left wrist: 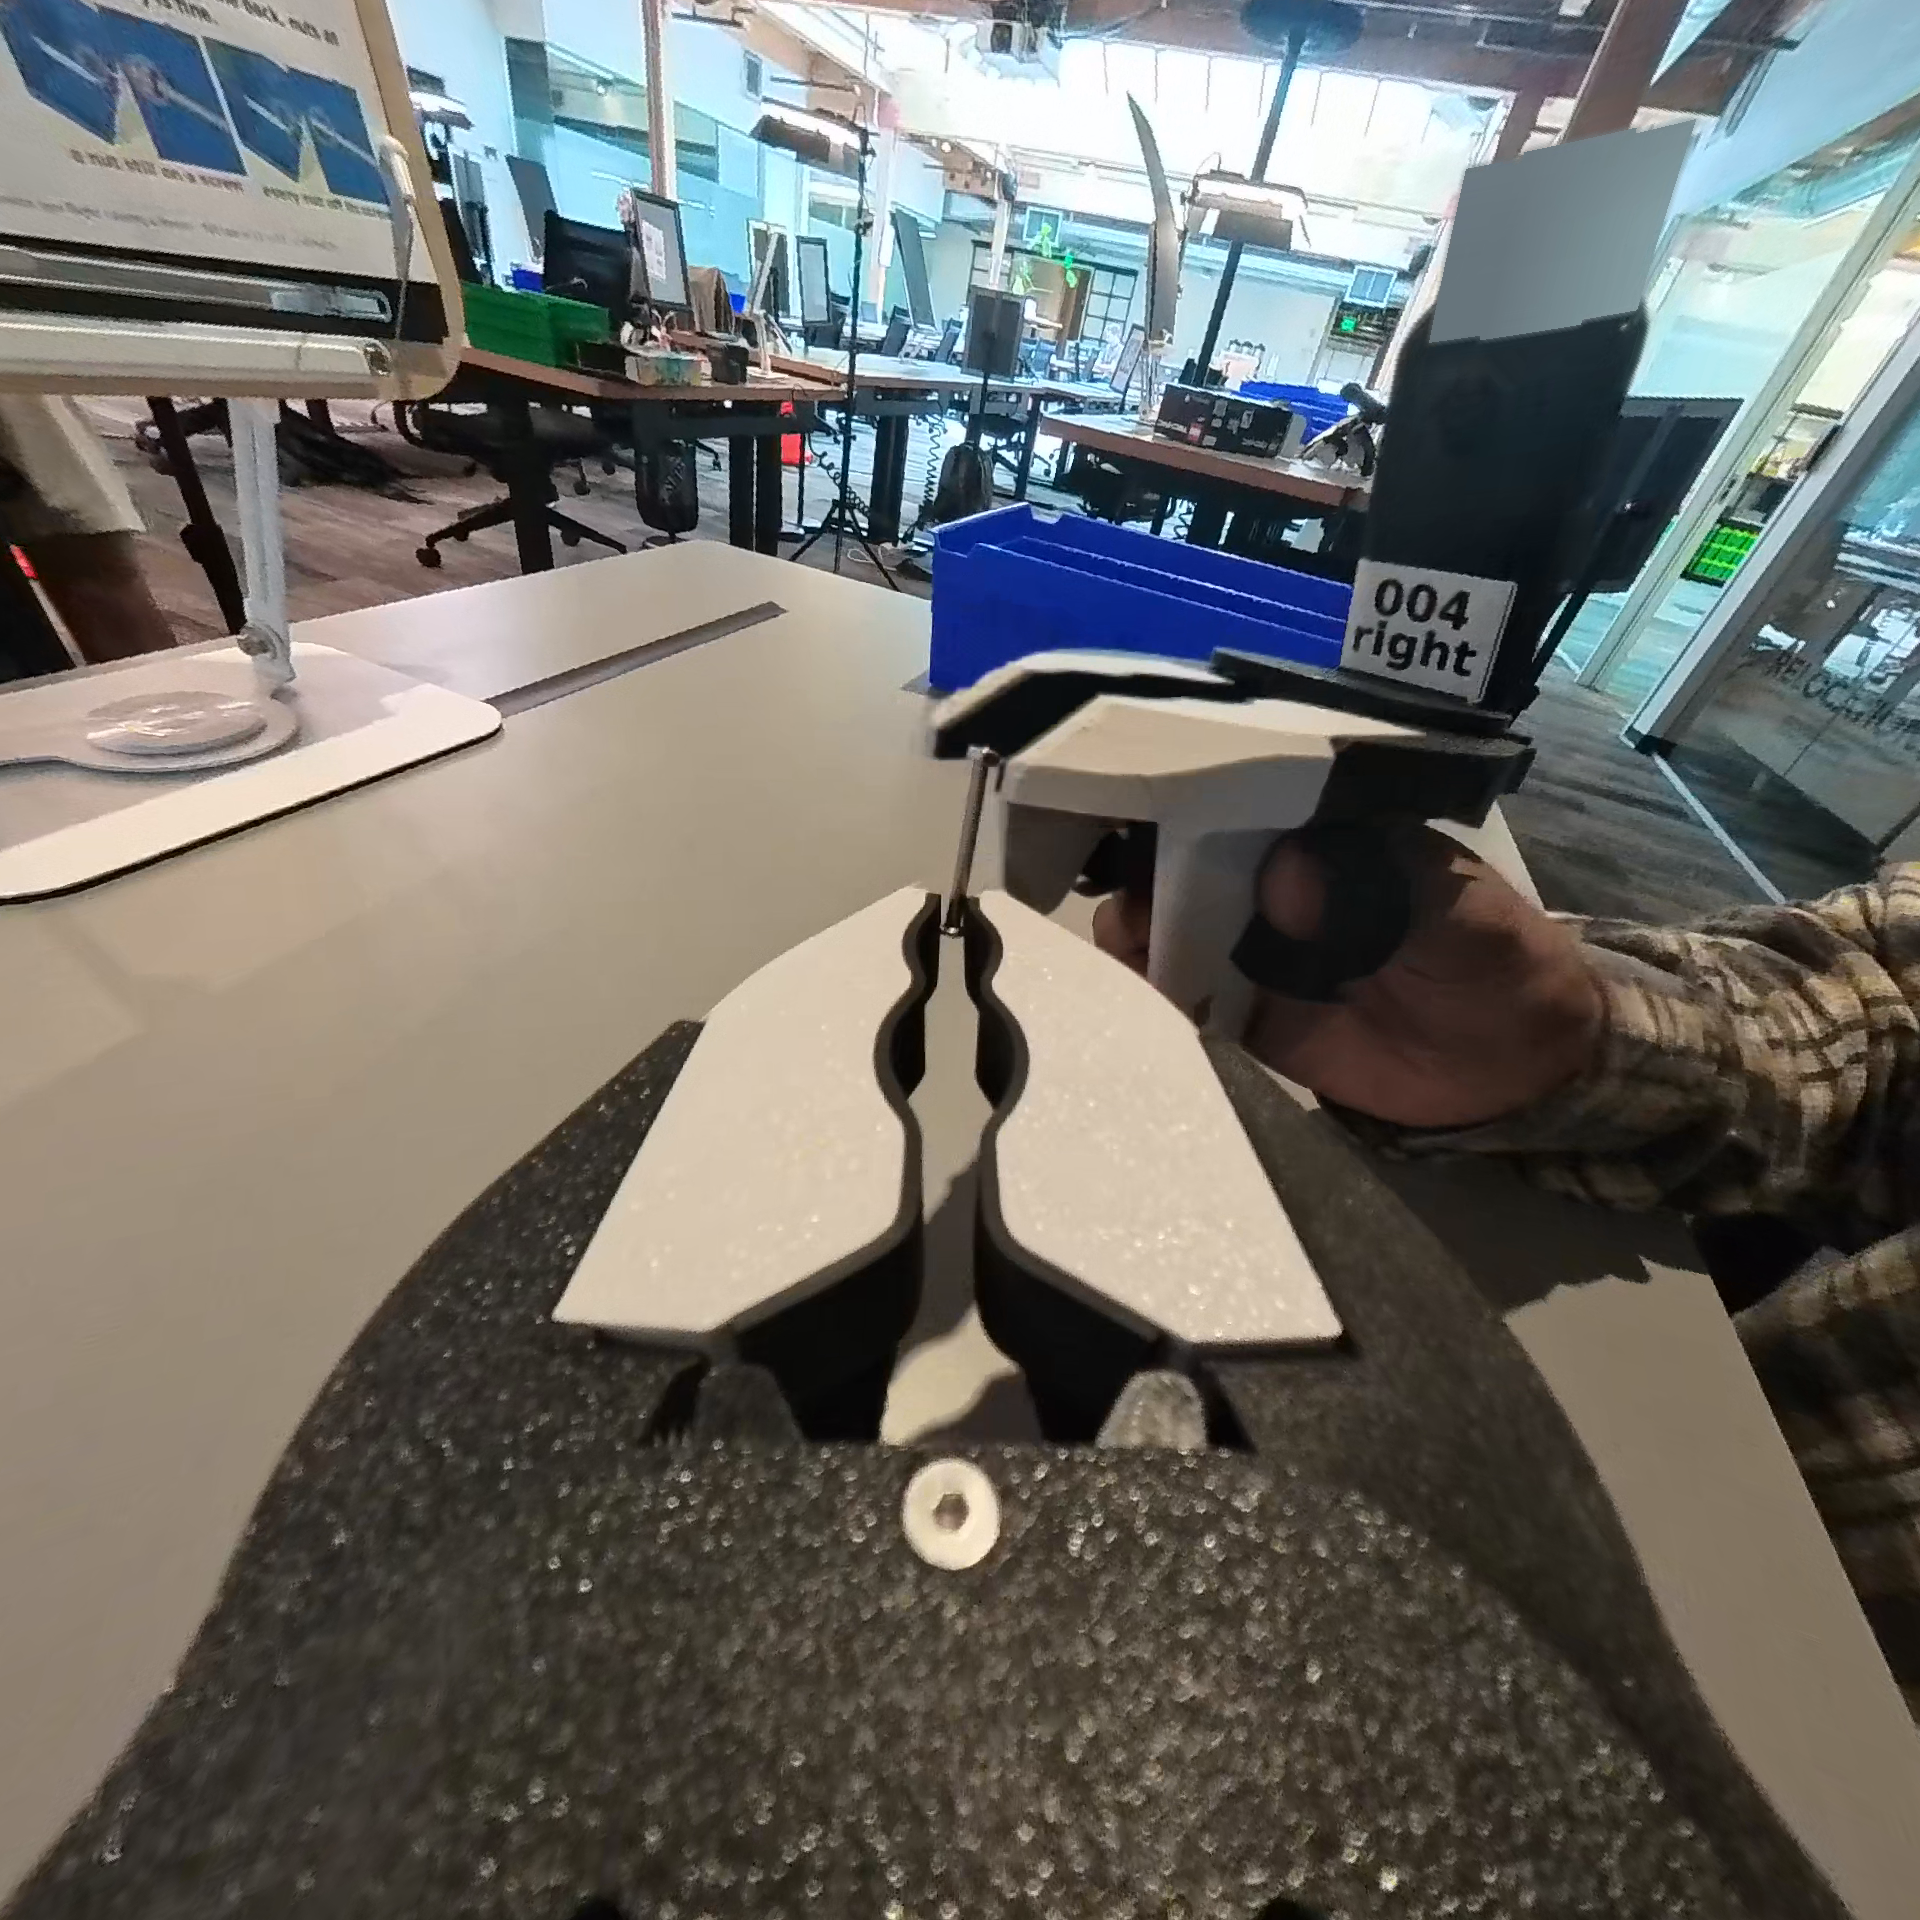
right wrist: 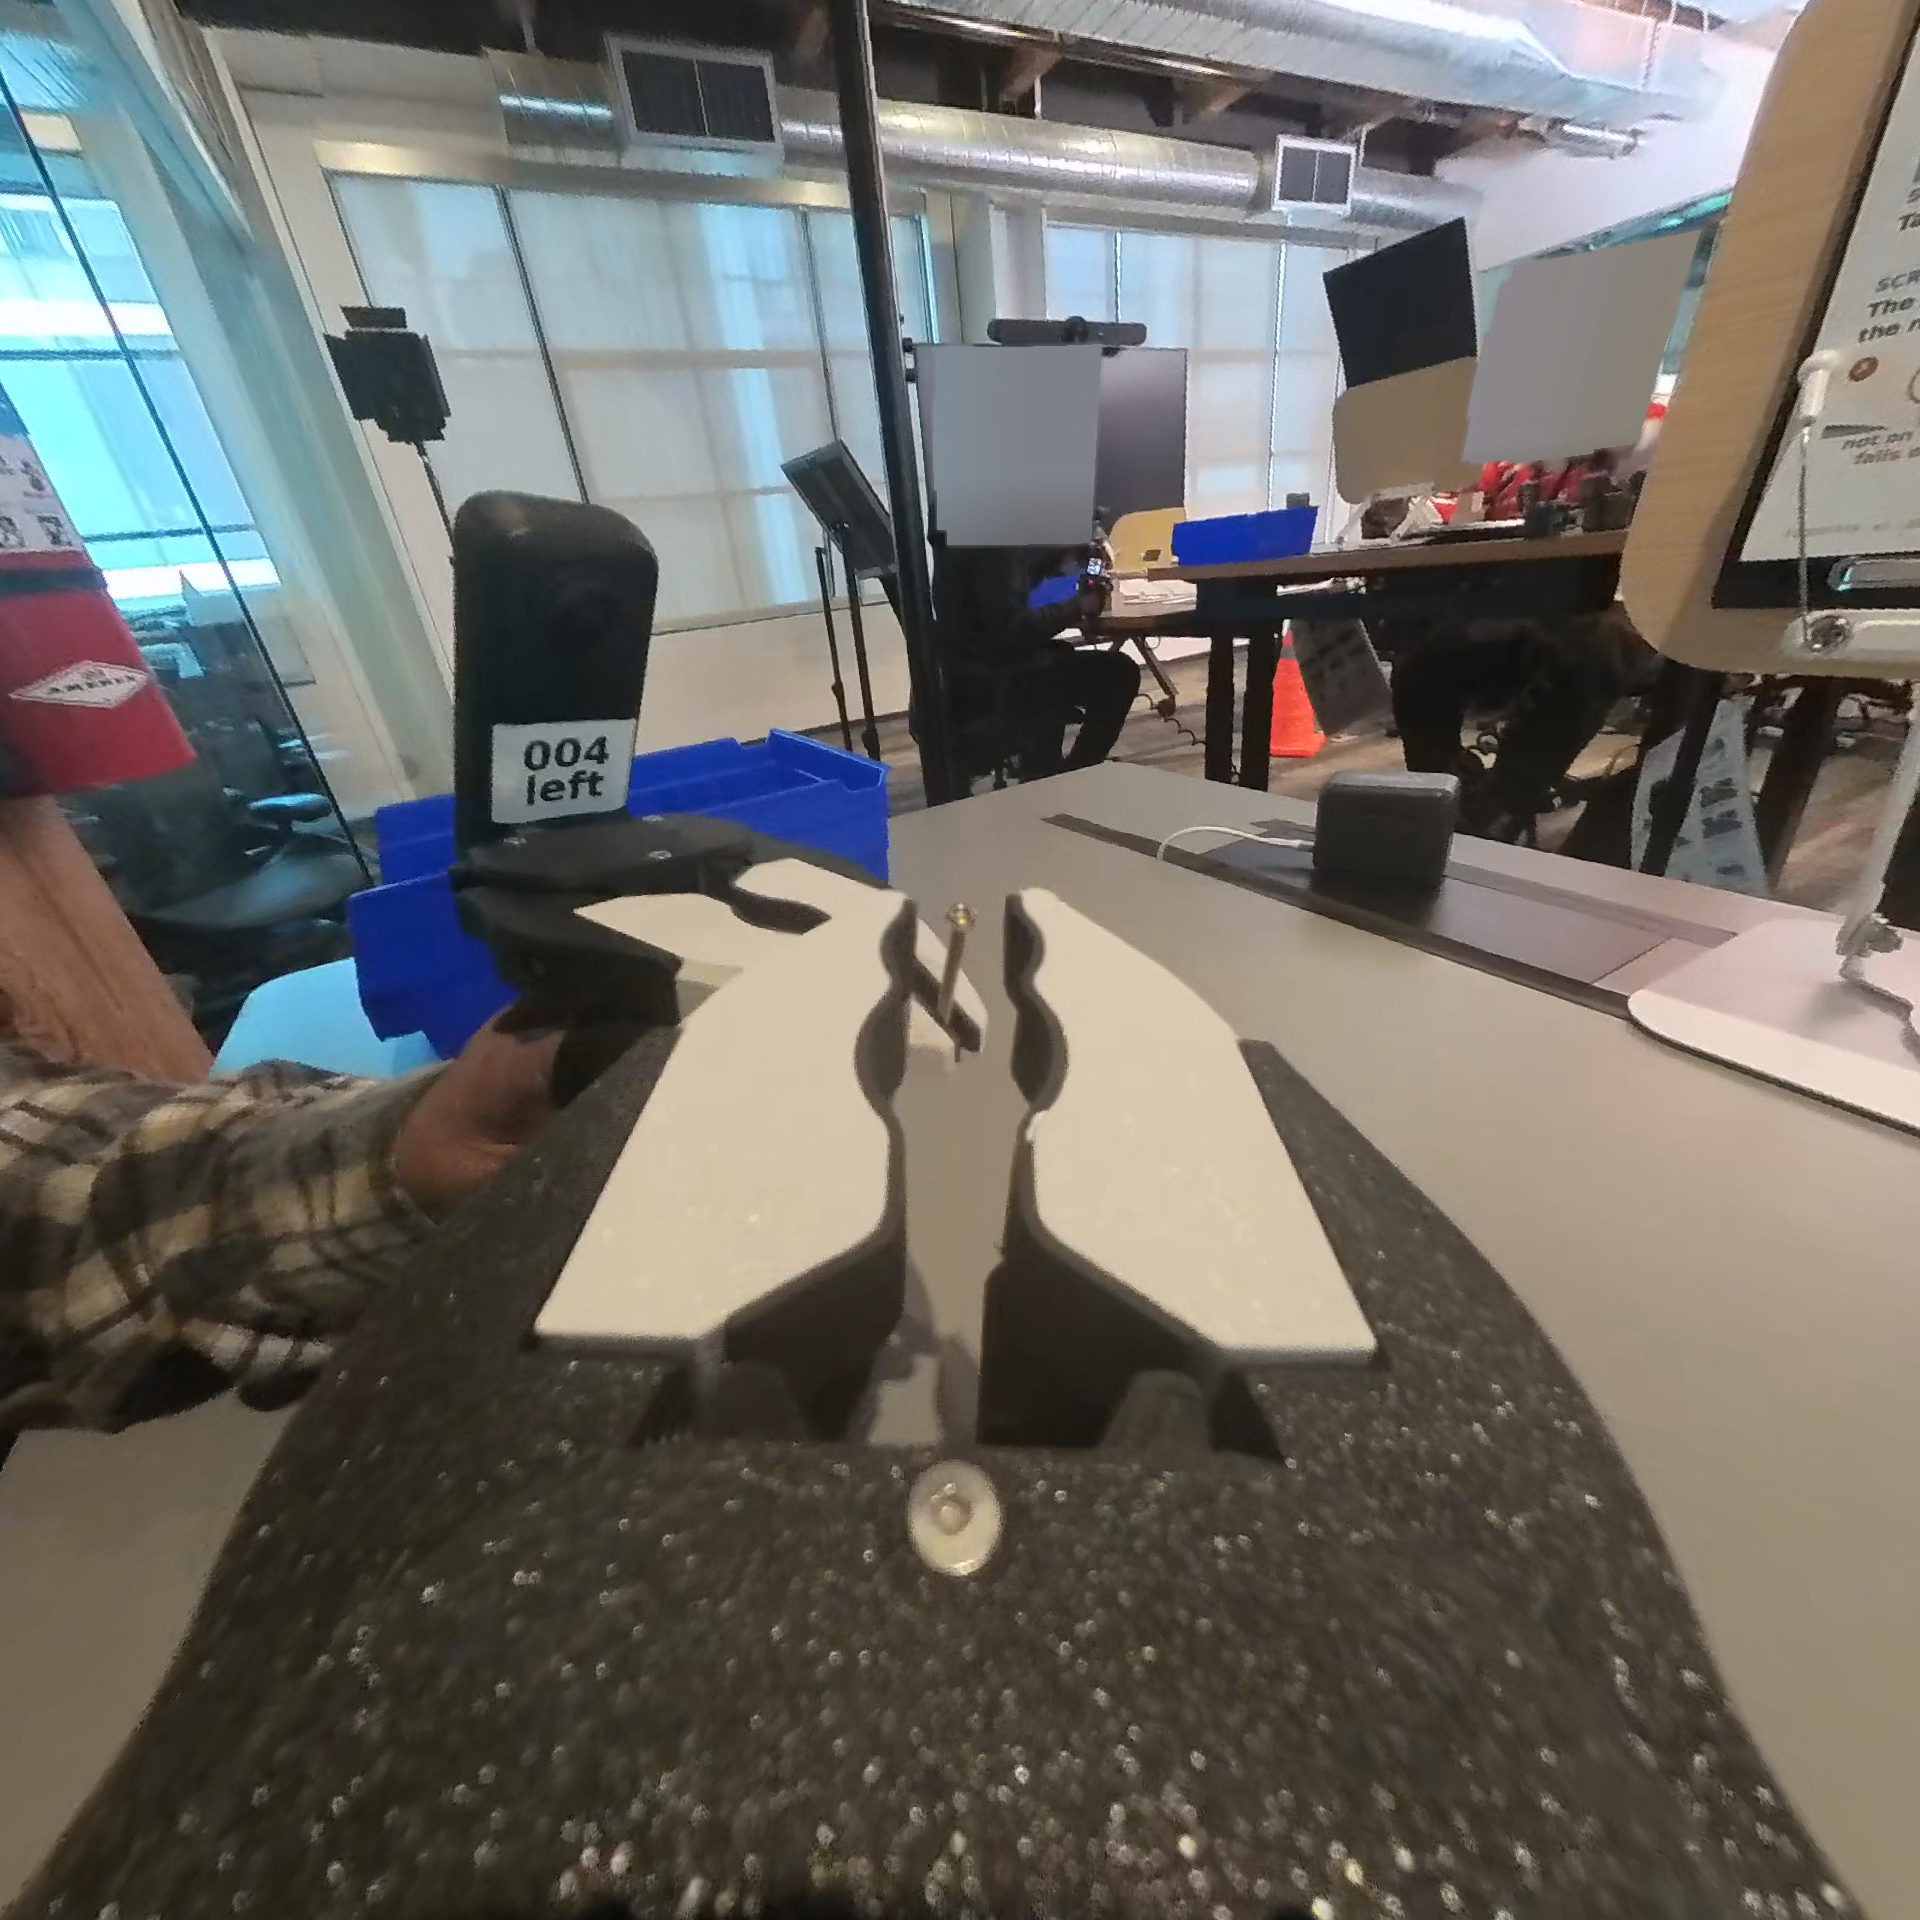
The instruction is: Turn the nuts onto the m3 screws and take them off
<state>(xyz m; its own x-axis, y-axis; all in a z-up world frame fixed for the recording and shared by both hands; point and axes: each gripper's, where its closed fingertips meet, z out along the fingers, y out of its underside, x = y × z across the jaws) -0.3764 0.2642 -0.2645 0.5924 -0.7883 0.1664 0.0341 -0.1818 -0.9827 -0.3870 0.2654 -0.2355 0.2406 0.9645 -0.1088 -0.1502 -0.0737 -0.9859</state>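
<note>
The left gripper [left wrist: 949, 928] pinched the lower end of the screw [left wrist: 968, 840]. Only the right wrist view showed the right gripper [right wrist: 958, 920] parted around the screw's head, not touching. Beyond stood a blue bin [left wrist: 1122, 603] on the table [left wrist: 416, 935].

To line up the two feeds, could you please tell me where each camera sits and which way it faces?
Left wrist view: on the left gripper, looking along its fingers across the table at the screw; the right gripper and the right hand enter from the right.
Right wrist view: on the right gripper, looking at the screw; the left gripper and the left hand enter from the left.
Shared: the screw, both grippers, the blue bin, the table.
</note>
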